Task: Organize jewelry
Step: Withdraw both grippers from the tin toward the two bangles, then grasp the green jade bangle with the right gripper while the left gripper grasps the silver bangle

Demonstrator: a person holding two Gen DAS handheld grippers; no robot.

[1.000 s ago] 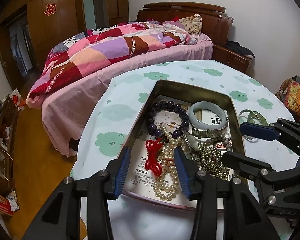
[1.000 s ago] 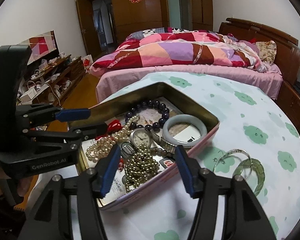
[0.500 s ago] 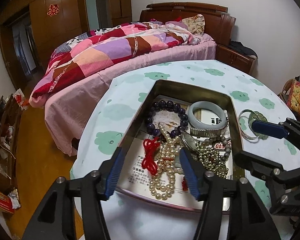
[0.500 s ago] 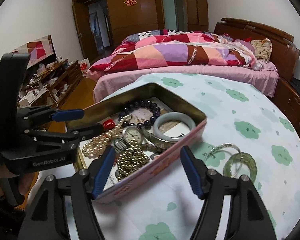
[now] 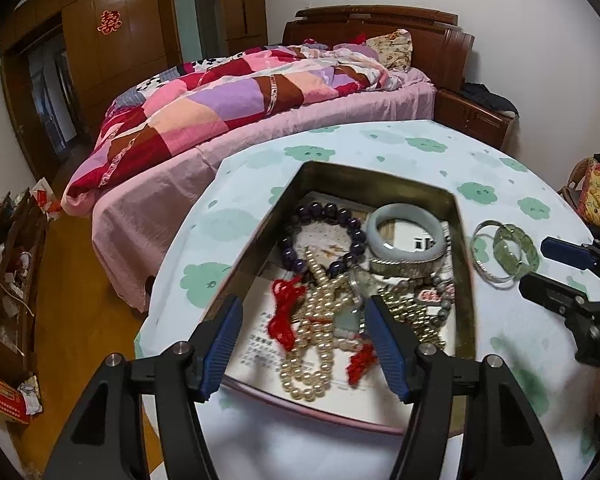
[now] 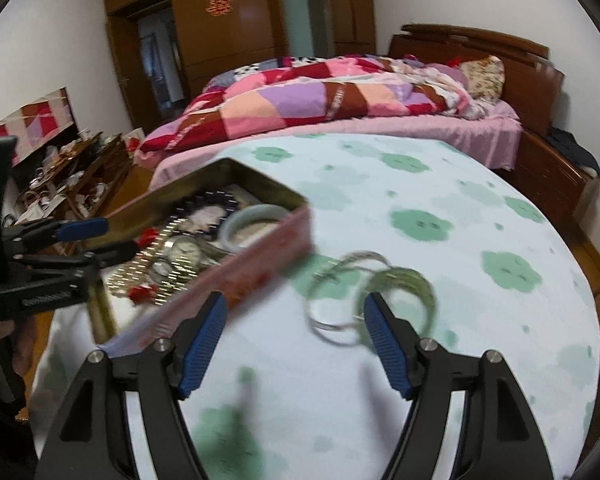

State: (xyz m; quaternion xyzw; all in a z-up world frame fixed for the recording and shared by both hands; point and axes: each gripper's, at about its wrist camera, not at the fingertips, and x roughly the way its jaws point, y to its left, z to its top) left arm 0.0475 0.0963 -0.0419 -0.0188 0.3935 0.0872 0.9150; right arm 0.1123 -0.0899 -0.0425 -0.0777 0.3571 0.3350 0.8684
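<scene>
An open metal tin [image 5: 260, 236] [image 6: 260, 248] on the round table holds a pearl string [image 5: 316, 344], a dark bead bracelet [image 5: 328, 216], a pale jade bangle [image 5: 404, 216], a watch [image 6: 184, 252] and red cords. A silver bangle [image 5: 486, 258] [image 6: 332, 300] and a green bangle [image 5: 516, 248] [image 6: 412, 284] lie on the cloth right of the tin. My left gripper [image 5: 304, 320] is open and empty over the tin's near end. My right gripper [image 6: 292, 320] is open and empty just in front of the two bangles.
The table [image 5: 420, 148] wears a white cloth with green flowers. A bed with a patchwork quilt [image 5: 240, 96] stands behind it. A cluttered low shelf [image 5: 8, 264] is at the left, a wooden nightstand [image 5: 476, 120] at the back right.
My right gripper has swung right, off the tin and toward the two bangles on the cloth. My left gripper has drawn back slightly and stays open over the tin.
</scene>
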